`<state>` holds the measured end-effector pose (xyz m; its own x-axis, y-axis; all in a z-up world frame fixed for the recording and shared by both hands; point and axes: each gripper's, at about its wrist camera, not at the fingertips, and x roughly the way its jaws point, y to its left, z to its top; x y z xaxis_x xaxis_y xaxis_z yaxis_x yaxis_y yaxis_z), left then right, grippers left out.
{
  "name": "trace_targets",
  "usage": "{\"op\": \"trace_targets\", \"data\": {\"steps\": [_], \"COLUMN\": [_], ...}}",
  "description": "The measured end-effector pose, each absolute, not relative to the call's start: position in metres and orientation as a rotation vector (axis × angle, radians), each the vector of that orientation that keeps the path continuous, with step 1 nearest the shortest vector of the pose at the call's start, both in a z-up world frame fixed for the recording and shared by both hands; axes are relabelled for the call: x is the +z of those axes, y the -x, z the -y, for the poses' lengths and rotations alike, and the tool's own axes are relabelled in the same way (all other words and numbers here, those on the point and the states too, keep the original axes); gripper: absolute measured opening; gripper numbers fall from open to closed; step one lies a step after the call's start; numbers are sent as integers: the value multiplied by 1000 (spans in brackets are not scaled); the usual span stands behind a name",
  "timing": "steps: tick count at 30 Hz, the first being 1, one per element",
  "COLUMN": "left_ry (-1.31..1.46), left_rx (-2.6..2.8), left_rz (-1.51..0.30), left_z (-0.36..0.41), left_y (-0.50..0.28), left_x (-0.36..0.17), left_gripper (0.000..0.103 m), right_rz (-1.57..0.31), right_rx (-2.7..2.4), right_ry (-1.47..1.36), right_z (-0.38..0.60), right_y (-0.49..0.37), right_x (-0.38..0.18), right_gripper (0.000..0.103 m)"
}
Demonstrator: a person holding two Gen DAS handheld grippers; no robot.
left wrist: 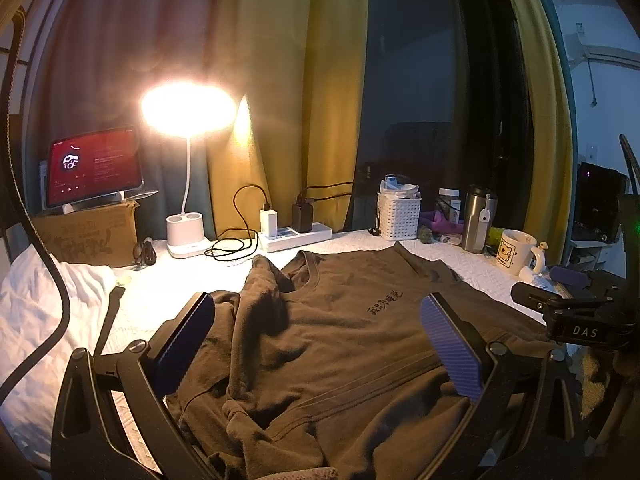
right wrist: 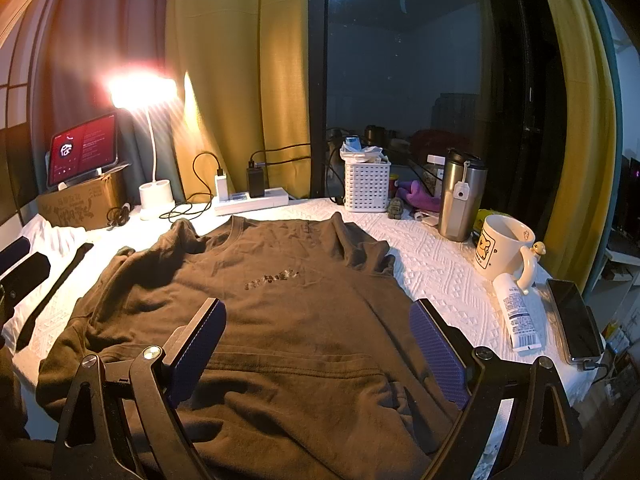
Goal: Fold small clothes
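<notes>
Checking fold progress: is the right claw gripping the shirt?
No, the right claw is open above the brown shirt, holding nothing.

A brown shirt [right wrist: 260, 300] lies spread on the white-covered desk [right wrist: 432, 264]. The right gripper [right wrist: 318, 344] hovers over its lower part, jaws wide apart. A mug [right wrist: 502, 252] stands to the right.

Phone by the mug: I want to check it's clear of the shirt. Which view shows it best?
The right wrist view: the phone lies in full at the table's right edge, beyond the tube, apart from the shirt. The left view does not show it.
</notes>
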<state>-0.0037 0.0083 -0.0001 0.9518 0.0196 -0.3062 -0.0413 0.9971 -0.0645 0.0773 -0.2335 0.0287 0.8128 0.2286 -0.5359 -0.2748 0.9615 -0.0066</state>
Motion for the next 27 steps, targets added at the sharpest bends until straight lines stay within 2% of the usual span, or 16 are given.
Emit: {"op": "trace_targets", "data": {"steps": [13, 20, 27], "left_ry": [102, 74, 75], "left_rx": [27, 51, 75], "left_rz": [-368, -316, -347], "left_z": [-6, -9, -13], "left_y": [-8, -37, -69], "left_x": [-3, 2, 3], "left_gripper": [102, 102, 102], "right_rz": [-578, -594, -621], "right_rx": [267, 246, 228], "right_ry": [89, 76, 77], "right_z": [234, 243, 254], "right_y": [-86, -116, -159], "right_x": [26, 25, 22], "right_gripper": [94, 94, 94]}}
